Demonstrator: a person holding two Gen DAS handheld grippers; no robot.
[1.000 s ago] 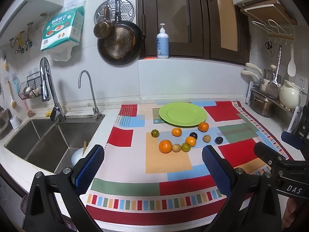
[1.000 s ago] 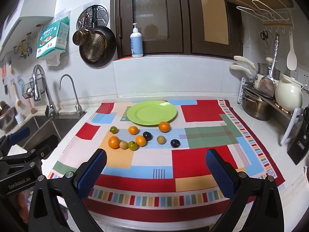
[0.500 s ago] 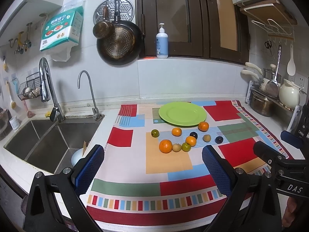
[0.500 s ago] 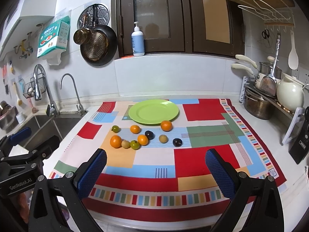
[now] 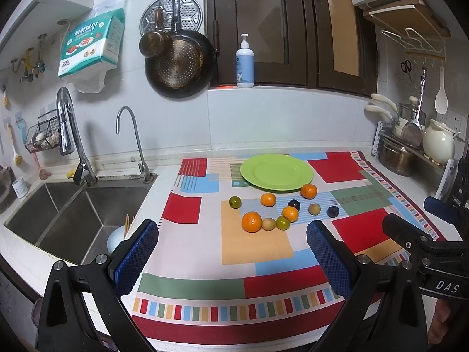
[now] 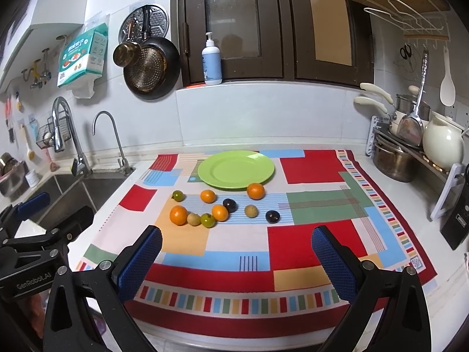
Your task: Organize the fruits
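Lying beyond gripper (image 6: 236,253): fruits (image 6: 219,207)

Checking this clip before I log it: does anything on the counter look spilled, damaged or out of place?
Nothing stands out. The green plate sits flat and bare on the patterned cloth, with ten small fruits loose just in front of it, none spilled off the cloth. Both the left gripper and right gripper are open and empty.
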